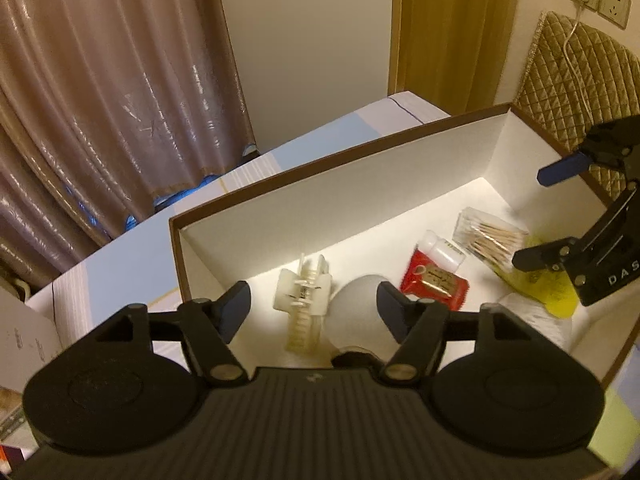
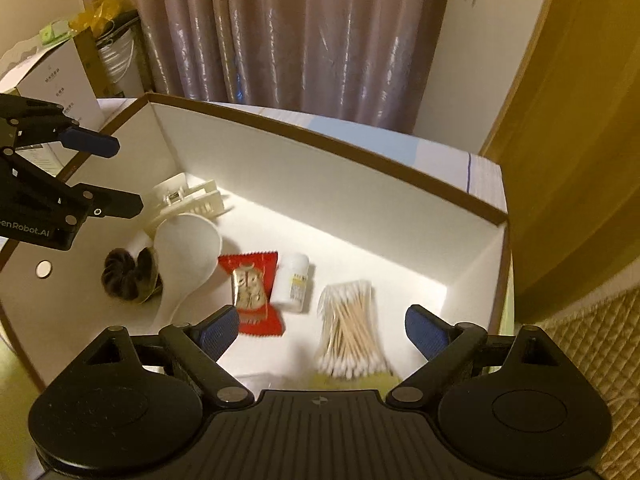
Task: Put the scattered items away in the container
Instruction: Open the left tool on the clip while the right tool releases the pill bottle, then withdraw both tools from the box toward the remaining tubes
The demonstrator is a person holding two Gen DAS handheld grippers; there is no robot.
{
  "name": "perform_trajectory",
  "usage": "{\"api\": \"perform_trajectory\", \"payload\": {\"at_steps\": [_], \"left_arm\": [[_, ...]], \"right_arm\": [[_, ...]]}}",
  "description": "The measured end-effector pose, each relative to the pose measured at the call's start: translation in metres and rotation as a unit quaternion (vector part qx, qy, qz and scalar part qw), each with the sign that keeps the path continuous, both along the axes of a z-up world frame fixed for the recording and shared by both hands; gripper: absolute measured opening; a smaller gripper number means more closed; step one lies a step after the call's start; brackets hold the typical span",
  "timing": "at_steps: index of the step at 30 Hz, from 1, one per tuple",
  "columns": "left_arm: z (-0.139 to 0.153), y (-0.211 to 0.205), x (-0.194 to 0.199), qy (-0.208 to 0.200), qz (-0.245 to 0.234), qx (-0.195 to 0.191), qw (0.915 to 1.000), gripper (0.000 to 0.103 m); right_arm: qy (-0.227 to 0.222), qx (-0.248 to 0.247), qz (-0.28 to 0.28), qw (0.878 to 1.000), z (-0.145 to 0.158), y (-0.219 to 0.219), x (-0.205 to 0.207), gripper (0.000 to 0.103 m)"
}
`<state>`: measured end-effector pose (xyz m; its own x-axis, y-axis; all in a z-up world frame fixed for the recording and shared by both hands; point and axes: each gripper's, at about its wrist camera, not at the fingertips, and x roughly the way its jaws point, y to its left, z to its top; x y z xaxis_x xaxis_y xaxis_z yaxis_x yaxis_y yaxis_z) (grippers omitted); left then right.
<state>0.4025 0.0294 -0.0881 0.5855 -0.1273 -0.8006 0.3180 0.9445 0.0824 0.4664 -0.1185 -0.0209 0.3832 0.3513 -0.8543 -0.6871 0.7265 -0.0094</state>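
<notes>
Grippers hovering over white brown-rimmed cardboard box (image 2: pixel 360 160): left gripper (image 1: pixel 314 300) and right gripper (image 2: pixel 322 330) both spread wide, holding nothing. Cotton-swab bundle (image 2: pixel 350 330) lying between right fingers; red foil sachet (image 2: pixel 254 292), white hair claw (image 1: pixel 302 294) sitting inside. Tidying looking nearly done; next, seeking any stray item outside.

Both wrist views down into one box (image 1: pixel 304 168), near.
</notes>
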Motion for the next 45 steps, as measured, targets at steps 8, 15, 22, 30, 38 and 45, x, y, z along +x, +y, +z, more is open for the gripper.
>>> {"api": "perform_trajectory", "payload": {"at_steps": [8, 15, 22, 30, 38, 45], "left_arm": [[0.012, -0.007, -0.017, 0.001, 0.009, 0.000, 1.0000, 0.076], [0.025, -0.012, -0.036, -0.001, 0.018, -0.001, 0.9998, 0.082], [0.043, -0.018, -0.063, -0.013, 0.019, -0.004, 0.9997, 0.087], [0.059, -0.027, -0.094, -0.026, 0.013, -0.007, 0.9996, 0.087], [0.074, -0.032, -0.121, -0.038, 0.010, -0.009, 0.9992, 0.089], [0.081, -0.035, -0.146, -0.046, 0.002, -0.015, 0.9988, 0.089]], "right_arm": [[0.012, 0.005, -0.018, 1.000, 0.012, -0.014, -0.016, 0.095], [0.015, 0.007, -0.020, 1.000, 0.018, -0.022, -0.038, 0.095], [0.009, 0.020, -0.033, 0.999, 0.029, -0.032, -0.060, 0.095], [0.004, 0.029, -0.044, 0.999, 0.041, -0.044, -0.080, 0.095], [-0.006, 0.039, -0.050, 0.998, 0.055, -0.055, -0.103, 0.095], [-0.009, 0.051, -0.058, 0.997, 0.062, -0.065, -0.122, 0.095]]}}
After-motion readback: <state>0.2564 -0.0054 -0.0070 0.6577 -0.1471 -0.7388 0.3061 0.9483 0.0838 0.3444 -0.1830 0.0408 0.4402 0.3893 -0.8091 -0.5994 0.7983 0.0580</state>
